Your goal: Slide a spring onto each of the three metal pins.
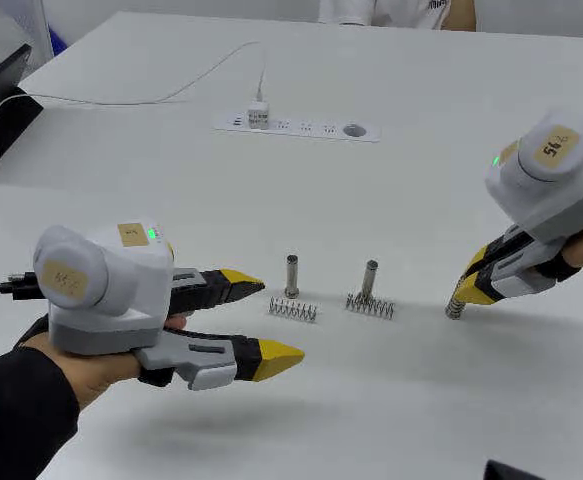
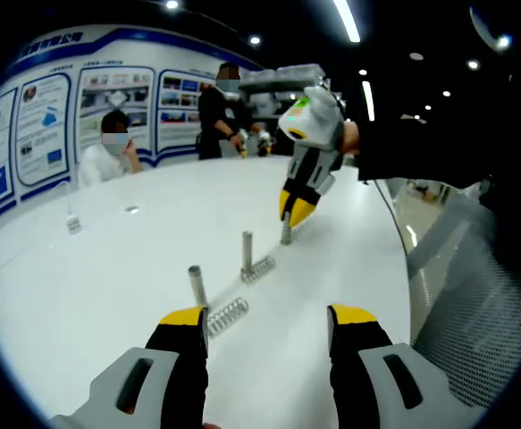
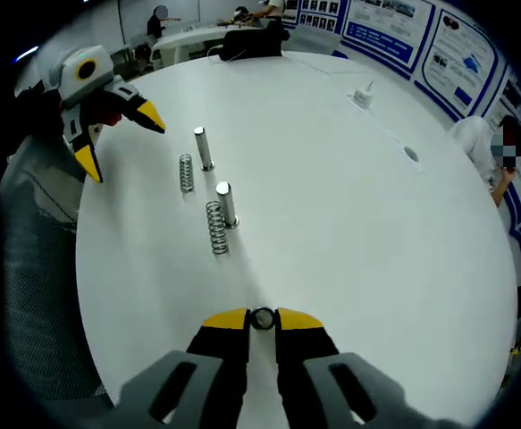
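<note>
While the right gripper [image 1: 463, 296] is pinched shut on an upright spring [image 1: 456, 308] at the right of the table [image 1: 171, 180], the left gripper [image 1: 281, 318] sits wide open at the near left, holding nothing. Between them the left pin [image 1: 292, 275] and right pin [image 1: 369, 279] stand upright, with the left spring [image 1: 293, 310] and right spring [image 1: 370, 306] lying flat just on their near side.

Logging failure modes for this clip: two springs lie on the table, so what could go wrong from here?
1. A spring lies close beside one standing pin, and a second spring lies beside the other pin. The open left claw could knock a pin over when reaching for either.
2. The right claw pinches the third pin at its very tips, so it might slip or topple when released.
</note>
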Available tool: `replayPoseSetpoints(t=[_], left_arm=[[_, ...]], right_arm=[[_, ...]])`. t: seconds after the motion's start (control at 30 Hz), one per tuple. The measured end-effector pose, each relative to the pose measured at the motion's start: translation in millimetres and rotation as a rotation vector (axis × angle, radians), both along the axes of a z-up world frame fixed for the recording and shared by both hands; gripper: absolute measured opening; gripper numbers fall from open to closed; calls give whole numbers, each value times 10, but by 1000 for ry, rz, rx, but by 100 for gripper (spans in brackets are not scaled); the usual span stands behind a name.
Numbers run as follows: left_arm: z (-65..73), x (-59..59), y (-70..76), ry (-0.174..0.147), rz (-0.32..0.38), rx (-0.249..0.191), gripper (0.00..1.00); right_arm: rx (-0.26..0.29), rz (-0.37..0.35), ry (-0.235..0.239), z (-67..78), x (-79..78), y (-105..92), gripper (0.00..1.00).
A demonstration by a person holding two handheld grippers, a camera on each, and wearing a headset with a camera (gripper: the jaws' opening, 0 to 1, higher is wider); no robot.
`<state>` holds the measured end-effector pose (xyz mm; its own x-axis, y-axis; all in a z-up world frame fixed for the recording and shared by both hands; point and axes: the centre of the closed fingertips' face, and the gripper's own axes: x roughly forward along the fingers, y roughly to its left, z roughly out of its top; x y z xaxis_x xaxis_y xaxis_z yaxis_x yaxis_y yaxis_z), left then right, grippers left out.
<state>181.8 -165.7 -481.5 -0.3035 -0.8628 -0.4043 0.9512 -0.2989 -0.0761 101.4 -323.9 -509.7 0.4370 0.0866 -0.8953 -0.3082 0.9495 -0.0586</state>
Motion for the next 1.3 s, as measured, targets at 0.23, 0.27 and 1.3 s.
replayPoseSetpoints(t=[0.23,0.27,1.3], left_arm=[[-1,1,2,1,1,1,55],[-2,1,2,1,1,1,55],[13,-15,2,-3,-1,0,55]], right_arm=[[3,-3,4,-35,-12,10,12],[2,-2,5,-38,-13,12,12],[-8,100,-68,150,220,349,20]])
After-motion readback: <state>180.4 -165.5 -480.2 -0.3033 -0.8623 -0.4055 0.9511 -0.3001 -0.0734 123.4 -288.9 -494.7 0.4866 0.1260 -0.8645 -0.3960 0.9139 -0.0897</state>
